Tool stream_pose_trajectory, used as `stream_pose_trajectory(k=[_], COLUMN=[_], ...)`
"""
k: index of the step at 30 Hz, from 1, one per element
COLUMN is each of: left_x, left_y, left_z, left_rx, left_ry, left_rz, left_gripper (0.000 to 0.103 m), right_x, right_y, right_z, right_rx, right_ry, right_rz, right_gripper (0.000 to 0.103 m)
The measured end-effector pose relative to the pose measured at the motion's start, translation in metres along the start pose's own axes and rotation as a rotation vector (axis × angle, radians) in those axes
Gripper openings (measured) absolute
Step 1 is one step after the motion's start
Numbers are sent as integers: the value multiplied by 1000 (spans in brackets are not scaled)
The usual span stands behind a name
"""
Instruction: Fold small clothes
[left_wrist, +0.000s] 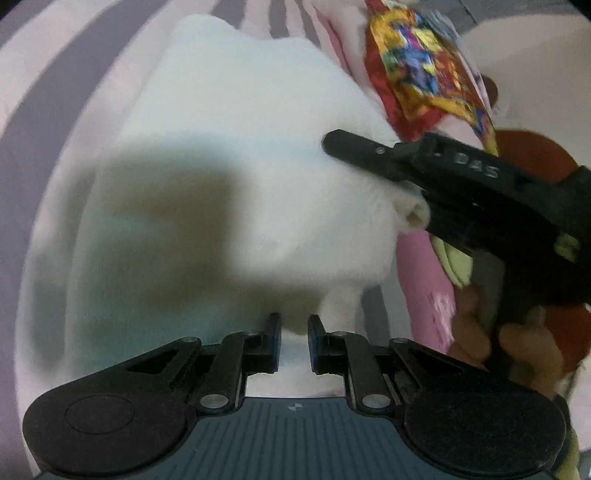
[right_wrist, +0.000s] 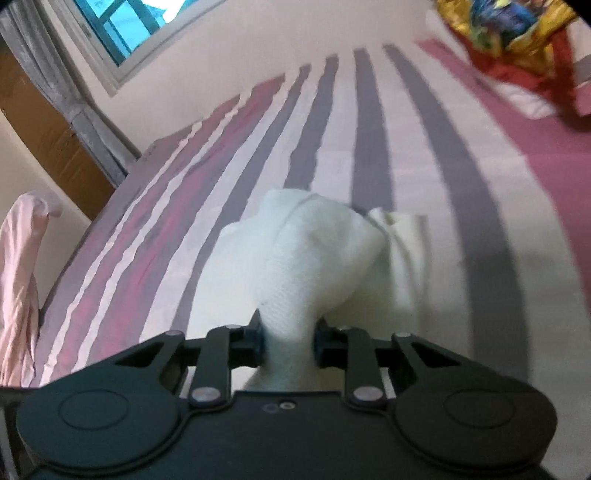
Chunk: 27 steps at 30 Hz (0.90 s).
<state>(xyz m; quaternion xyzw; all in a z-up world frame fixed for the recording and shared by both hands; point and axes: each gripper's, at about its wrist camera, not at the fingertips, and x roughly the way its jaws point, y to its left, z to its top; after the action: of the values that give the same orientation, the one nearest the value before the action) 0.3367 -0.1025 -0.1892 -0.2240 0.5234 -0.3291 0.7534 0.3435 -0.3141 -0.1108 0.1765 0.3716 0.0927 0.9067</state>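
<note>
A small white garment (right_wrist: 314, 251) of soft, slightly nubby fabric lies on a bed (right_wrist: 369, 147) covered in pink, grey and cream stripes. Seen from the right wrist, part of the cloth is gathered into a narrow neck that rises to the right gripper (right_wrist: 289, 341), whose fingers are closed on it; beyond them the fabric bulges into a rounded bunch, with a creamy fold lying just to its right. From the left wrist, the same white garment (left_wrist: 240, 129) spreads broad and pale across the bed, a dark shadow falling over its near part. The left gripper (left_wrist: 294, 341) hovers over the near edge, its fingers close together with only a narrow gap; whether they pinch any cloth cannot be told. A colourful printed cloth (left_wrist: 424, 66) lies near the bed's far right side.
</note>
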Motion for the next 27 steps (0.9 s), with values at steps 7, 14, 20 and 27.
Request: stream_pose_trajectory(k=[7, 14, 20, 27], left_x=[-17, -26, -10, -13], left_y=[-3, 3, 12, 11], left_z=[9, 54, 61, 54], left_rx=[-20, 40, 1, -6], left_ry=[-59, -190, -213, -191], left_rz=[6, 155, 189, 179], left_gripper=[14, 14, 14, 14], right_x=[9, -38, -27, -51], right_y=[-20, -10, 7, -4], right_z=[-11, -51, -89, -97], right_rx=[24, 30, -43, 4], right_ry=[29, 64, 157, 188], right_rz=[-123, -46, -128, -116], right_gripper=[38, 46, 20, 9])
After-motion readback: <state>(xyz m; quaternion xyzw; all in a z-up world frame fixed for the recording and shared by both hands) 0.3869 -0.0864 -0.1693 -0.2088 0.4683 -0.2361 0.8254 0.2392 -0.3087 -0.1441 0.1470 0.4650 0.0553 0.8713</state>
